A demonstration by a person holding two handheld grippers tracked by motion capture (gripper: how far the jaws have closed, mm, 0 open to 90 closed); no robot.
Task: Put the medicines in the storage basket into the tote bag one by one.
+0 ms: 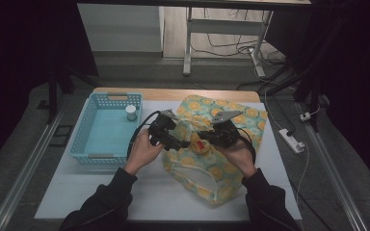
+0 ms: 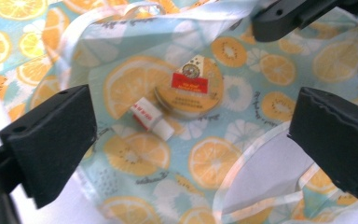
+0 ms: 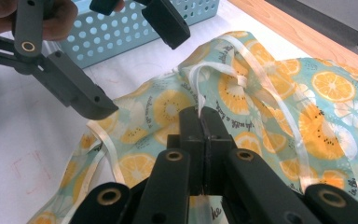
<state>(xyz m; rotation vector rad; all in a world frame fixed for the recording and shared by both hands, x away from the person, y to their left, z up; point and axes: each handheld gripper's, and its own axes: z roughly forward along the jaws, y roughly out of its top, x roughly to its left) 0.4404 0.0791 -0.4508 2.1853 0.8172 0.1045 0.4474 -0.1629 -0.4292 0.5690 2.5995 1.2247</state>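
Note:
A cloth bag printed with orange slices lies on the white table, its mouth pulled open. Inside the bag rest a round tin with a red label and a small white box. The tin also peeks out between the two hands. My left gripper hovers open above them, with nothing between its jaws. My right gripper is shut on the bag's white handle strap and holds that edge up. The left gripper hangs open just across the bag's mouth from it.
A light blue perforated basket stands left of the bag with a small white jar in its far right corner. Bare white table lies in front of the hands. A power strip sits on the floor to the right.

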